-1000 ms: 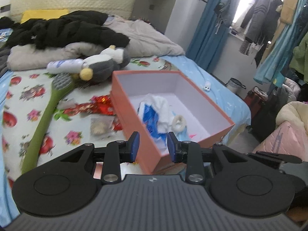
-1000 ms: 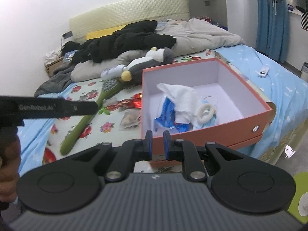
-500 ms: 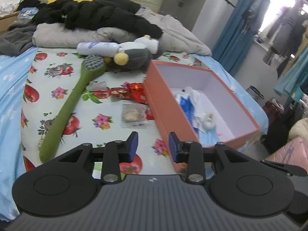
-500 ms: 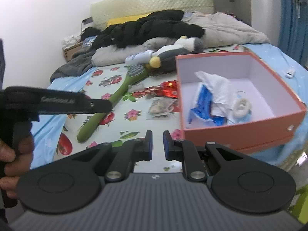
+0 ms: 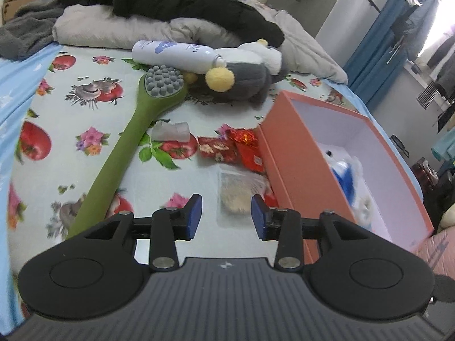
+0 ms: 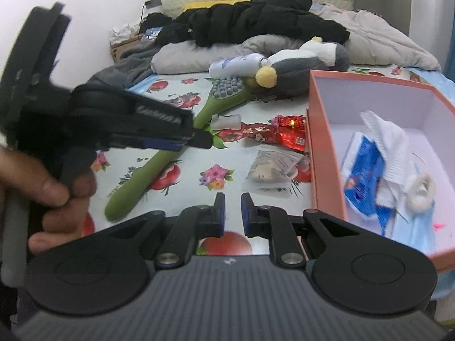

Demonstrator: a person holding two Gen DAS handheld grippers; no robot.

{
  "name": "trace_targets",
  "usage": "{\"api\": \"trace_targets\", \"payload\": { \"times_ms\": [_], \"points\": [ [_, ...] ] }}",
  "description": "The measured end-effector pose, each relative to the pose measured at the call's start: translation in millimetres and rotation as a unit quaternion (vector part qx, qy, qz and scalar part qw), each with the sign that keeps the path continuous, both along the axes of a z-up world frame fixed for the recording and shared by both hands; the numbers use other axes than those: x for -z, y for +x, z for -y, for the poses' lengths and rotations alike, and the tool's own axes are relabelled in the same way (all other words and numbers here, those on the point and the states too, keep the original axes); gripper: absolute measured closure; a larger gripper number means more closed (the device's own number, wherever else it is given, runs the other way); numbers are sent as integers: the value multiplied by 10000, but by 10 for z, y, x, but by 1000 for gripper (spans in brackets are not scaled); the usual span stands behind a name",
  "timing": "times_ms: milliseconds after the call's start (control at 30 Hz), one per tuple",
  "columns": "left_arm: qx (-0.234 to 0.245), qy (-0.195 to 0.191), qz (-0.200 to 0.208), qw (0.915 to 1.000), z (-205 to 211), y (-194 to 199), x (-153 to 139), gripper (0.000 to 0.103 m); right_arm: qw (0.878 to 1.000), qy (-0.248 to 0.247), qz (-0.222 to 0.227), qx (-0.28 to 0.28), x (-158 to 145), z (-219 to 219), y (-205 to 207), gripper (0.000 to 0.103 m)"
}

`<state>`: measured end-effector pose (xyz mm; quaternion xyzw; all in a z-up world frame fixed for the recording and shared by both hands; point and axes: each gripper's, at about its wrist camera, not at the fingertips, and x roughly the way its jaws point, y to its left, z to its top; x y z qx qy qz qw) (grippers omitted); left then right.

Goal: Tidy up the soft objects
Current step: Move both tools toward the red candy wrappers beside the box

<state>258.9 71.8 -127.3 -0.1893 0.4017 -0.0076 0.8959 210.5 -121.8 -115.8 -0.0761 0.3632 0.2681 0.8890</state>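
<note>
Orange cardboard makes the open box [image 5: 287, 153] that stands on the flowered sheet [image 5: 71, 119] of the bed, at the right side in both views. Inside it lie a white cloth [image 6: 386, 142], a blue packet [image 6: 361, 170] and a small fluffy ring [image 6: 421, 190].

The left gripper [image 5: 226, 217] hangs above the sheet and its jaws are opening, with nothing between them; the pads touch nothing. Just beyond its fingertips lies a clear bag [image 5: 239, 193] with something beige inside, beside the left wall of the box. Farther away are red wrappers [image 5: 230, 147], a small piece of clear plastic [image 5: 170, 132] and a long green brush [image 5: 128, 153] with grey bumps on its head, lying slanted on the sheet. Well behind them rests the grey and white soft toy [image 5: 244, 71] (it has a yellow pompom), touching a white bottle [image 5: 173, 54] that lies on its side.

The right gripper [image 6: 233, 216] has its jaws nearly together, only a narrow gap, and it holds nothing. In its view the same bag lies just ahead of the fingertips, and the soft toy is far back, near the grey blanket [image 6: 384, 39] and the black jacket [image 6: 256, 20]. A hand [image 6: 48, 196] at the left holds the handle of the other gripper.
</note>
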Motion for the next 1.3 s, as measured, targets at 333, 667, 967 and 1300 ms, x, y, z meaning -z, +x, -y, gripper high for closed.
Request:
{"api": "trace_targets", "payload": {
  "times_ms": [333, 667, 967, 1300],
  "points": [
    [68, -465, -184, 9987, -347, 821, 509, 50, 9997, -129, -112, 166, 319, -271, 593, 54],
    [-14, -963, -162, 9952, -536, 1353, 833, 50, 9960, -767, 322, 313, 660, -573, 1055, 54],
    [163, -1232, -374, 9915, -474, 1655, 1115, 50, 9936, -1045, 98, 413, 954, -618, 1244, 54],
    [217, -1165, -455, 9919, -334, 1776, 1164, 55, 9939, -999, 198, 423, 1003, -586, 1217, 57]
  ]
}}
